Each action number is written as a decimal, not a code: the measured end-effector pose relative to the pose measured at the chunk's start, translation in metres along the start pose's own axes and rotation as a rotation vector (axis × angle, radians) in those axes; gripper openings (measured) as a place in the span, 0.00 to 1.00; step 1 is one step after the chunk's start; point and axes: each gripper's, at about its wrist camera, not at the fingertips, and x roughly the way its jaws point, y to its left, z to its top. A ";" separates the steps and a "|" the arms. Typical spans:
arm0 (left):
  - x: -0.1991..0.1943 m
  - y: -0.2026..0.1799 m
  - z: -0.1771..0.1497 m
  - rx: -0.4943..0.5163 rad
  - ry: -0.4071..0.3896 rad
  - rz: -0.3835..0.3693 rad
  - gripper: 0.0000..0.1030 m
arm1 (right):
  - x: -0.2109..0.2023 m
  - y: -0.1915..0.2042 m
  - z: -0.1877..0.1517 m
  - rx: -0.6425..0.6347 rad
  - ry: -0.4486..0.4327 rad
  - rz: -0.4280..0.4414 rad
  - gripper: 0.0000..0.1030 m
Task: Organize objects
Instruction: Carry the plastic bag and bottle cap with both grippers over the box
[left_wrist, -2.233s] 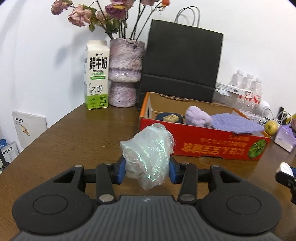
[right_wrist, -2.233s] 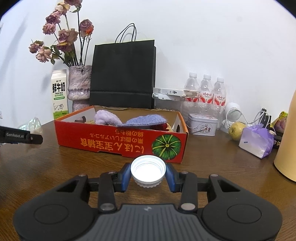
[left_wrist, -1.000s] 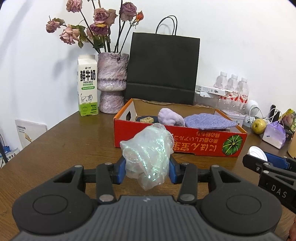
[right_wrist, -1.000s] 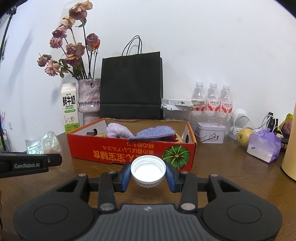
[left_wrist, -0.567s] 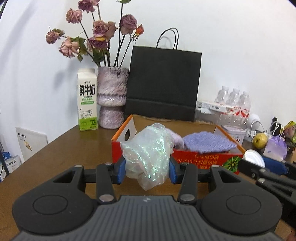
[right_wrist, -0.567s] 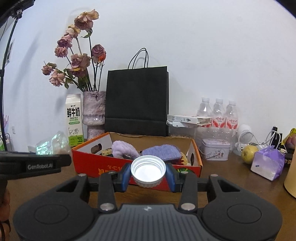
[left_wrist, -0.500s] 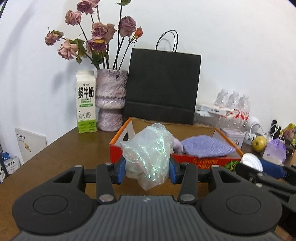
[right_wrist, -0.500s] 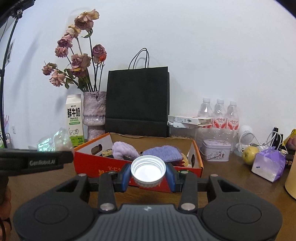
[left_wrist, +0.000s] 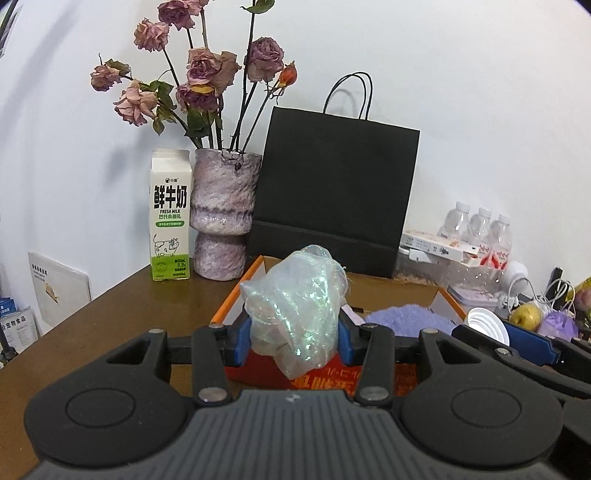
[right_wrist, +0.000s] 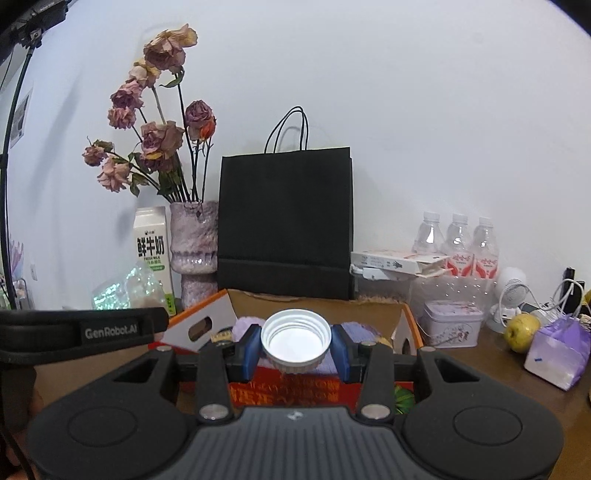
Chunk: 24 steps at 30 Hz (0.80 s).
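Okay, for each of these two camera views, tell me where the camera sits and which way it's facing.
Left wrist: sits behind the left gripper, facing a red cardboard box, with its own fingers clamped on a crumpled plastic bag; the right gripper shows at right.
Right wrist: sits behind the right gripper, facing the same box, gripping a white cap; the left gripper enters from the left.
Shared: box, black paper bag, milk carton, vase.

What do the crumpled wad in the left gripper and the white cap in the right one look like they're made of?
The crumpled iridescent wad looks like thin plastic film: translucent, wrinkled, with green-pink glints. The white round screw cap looks like moulded plastic: smooth matte white, with thread ridges inside the rim and ribbing outside. The red box ahead looks like printed cardboard, brown inside.
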 end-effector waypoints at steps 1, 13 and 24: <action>0.003 0.001 0.001 -0.002 -0.001 0.000 0.44 | 0.004 0.000 0.002 0.002 -0.001 0.002 0.38; 0.037 0.001 0.014 -0.003 -0.010 -0.008 0.44 | 0.039 -0.008 0.013 0.014 -0.001 0.001 0.38; 0.067 0.001 0.027 -0.008 -0.018 -0.018 0.44 | 0.075 -0.010 0.017 -0.007 0.007 -0.001 0.38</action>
